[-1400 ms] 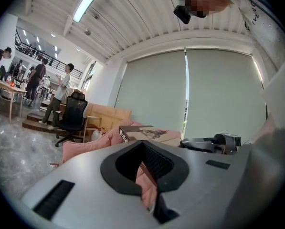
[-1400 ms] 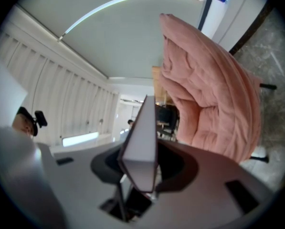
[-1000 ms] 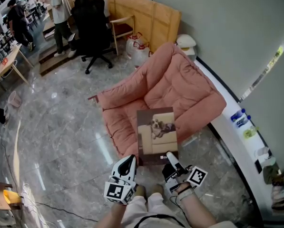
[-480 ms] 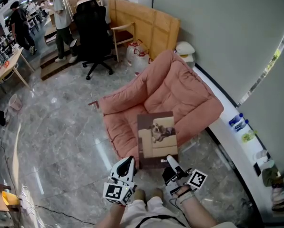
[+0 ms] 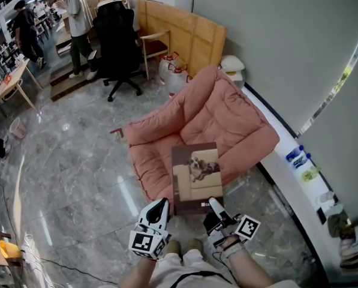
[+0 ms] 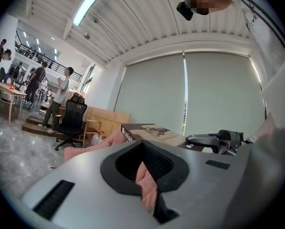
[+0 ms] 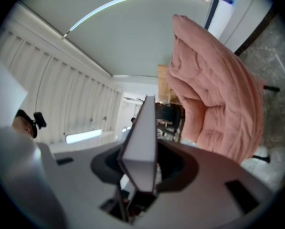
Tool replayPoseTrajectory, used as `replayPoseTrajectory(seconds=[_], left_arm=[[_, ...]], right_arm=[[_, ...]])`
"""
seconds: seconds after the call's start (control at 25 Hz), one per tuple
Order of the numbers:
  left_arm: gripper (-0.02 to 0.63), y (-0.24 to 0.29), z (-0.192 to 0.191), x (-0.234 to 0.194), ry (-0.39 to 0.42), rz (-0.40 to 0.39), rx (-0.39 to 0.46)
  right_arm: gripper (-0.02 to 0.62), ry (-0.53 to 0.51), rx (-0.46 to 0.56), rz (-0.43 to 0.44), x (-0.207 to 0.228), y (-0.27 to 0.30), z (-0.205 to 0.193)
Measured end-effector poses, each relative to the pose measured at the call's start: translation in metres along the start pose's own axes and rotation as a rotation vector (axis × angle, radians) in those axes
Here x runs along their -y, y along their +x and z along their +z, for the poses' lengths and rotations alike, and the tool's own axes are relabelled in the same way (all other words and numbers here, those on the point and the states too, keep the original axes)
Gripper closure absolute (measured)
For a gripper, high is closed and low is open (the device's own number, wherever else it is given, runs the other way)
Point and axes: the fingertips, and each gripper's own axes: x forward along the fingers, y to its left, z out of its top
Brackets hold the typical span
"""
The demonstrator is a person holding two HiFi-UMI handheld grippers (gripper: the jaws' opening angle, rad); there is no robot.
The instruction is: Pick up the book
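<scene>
The book [image 5: 196,176], with a dog on a sofa on its cover, is held flat above the front of the pink cushioned chair [image 5: 214,110]. My right gripper [image 5: 213,204] is shut on its near right corner. In the right gripper view the book's edge [image 7: 142,137] stands clamped between the jaws of my right gripper [image 7: 138,178], with the pink chair [image 7: 214,94] behind. My left gripper [image 5: 164,201] hovers just left of the book's near left corner, jaws together and nothing held. From the left gripper view [image 6: 149,187] the book [image 6: 147,130] lies ahead to the right.
A black office chair [image 5: 116,38], a wooden chair [image 5: 155,38] and wooden panels [image 5: 190,23] stand behind the pink chair. A white ledge [image 5: 286,167] with bottles [image 5: 300,156] runs along the right wall. People stand at the far left [image 5: 77,17]. Grey marble floor [image 5: 65,161] spreads to the left.
The book and both grippers stay where they were. Only the people in the background have shifted a little.
</scene>
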Motion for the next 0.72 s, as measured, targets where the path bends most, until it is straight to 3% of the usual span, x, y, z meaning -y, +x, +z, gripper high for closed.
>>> replayPoseTrajectory(seconds=[0.72], left_arm=[[0.584, 0.0043, 0.0083, 0.0005, -0.004, -0.021, -0.002]], right_arm=[[0.436, 0.007, 0.005, 0.007, -0.0071, 0.0002, 0.0025]])
